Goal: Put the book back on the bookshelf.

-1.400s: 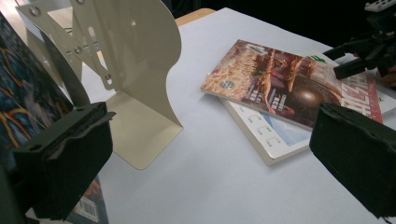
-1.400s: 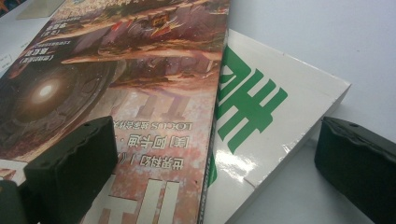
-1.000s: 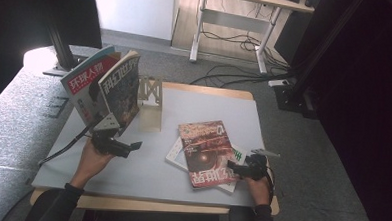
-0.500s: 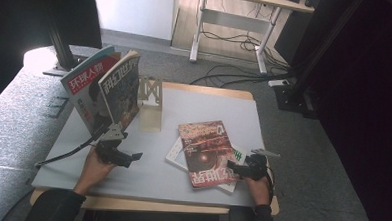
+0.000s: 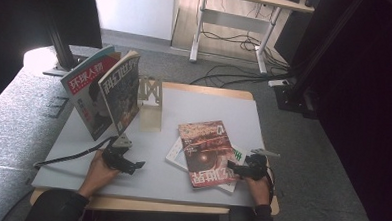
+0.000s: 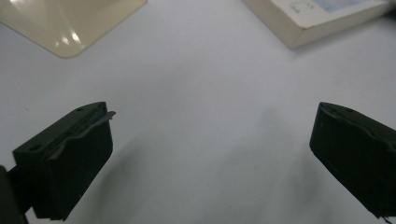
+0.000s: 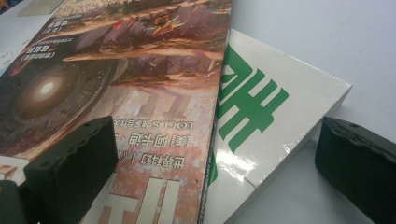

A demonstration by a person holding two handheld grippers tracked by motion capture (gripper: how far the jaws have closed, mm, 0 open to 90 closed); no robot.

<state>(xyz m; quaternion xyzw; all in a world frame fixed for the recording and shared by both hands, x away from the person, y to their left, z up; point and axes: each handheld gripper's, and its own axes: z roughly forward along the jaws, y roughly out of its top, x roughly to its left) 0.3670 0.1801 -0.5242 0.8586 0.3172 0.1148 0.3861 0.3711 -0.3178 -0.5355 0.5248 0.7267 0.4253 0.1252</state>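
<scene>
Since a second ago the left gripper (image 5: 134, 164) has slid back from the standing magazines toward the near edge of the worktop (image 5: 204, 103); it now sits low over bare surface, jaws spread wide and empty. Holding its place at the near right corner, the right gripper (image 5: 236, 169) also has its jaws apart, straddling the near edge of the red magazine (image 5: 205, 152) without closing on it.

That magazine is flat, thin and glossy, its rust-coloured cover printed with a glowing disc and pale characters. It lies face up on a thicker white book (image 7: 261, 116) with bold green lettering and a shiny laminated cover. The magazine's long axis runs from the near right edge away toward the middle of the matt grey worktop, tilted slightly leftward. Two more magazines (image 5: 104, 96) stand upright against a cream bookend (image 5: 150, 106) at the far left.
</scene>
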